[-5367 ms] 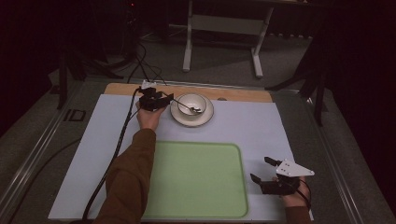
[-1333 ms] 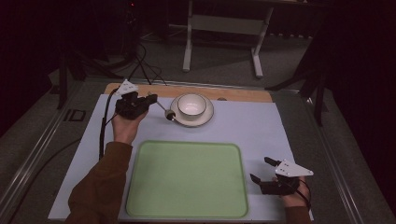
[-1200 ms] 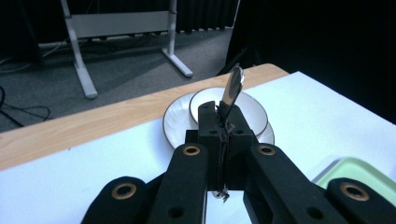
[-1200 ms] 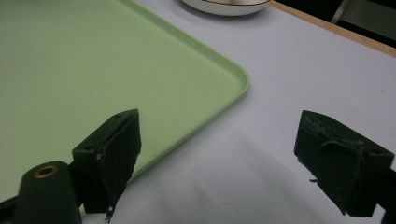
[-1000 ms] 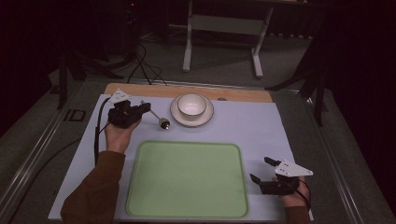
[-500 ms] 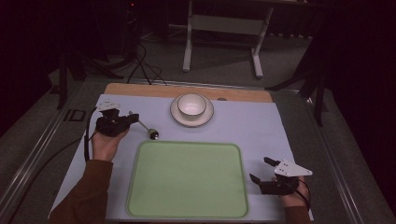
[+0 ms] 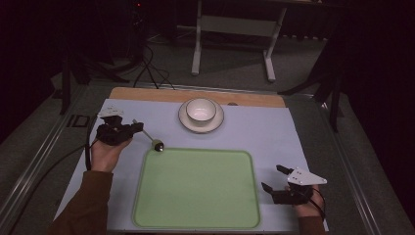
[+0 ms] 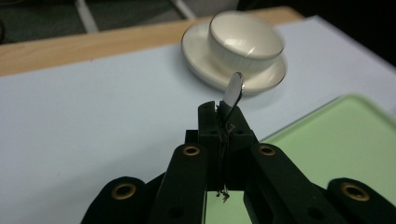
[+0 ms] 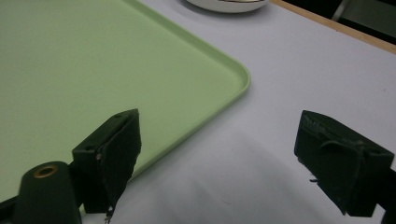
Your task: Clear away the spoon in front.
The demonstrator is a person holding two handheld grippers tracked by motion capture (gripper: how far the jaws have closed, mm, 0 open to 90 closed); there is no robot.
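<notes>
Our left gripper [image 8: 219,126] is clamped on a spoon [image 8: 232,91], its bowl ahead of the jaws near the tray [image 7: 195,188] corner. We should lower it level before releasing. Our right gripper [image 9: 233,158] rests agape beside the tray.

We see a polished metal spoon [image 8: 233,91], mirror-bright on its bowl, pinched in the matt black plastic of the left claw [image 8: 219,122], whose links carry small brass-coloured rivets. The cup [image 8: 244,42] and its saucer [image 8: 205,56] look like glazed ceramic, cream and glossy, with a thin gilt line at the saucer's rim. The green tray [image 9: 140,60] seems smooth plastic with a soft satin sheen. The desk [image 7: 274,127] wears a pale, matt sheet, with bare wood at its far edge. The right claw [image 9: 219,154] has dull, slightly rough black pads [image 9: 116,144].
</notes>
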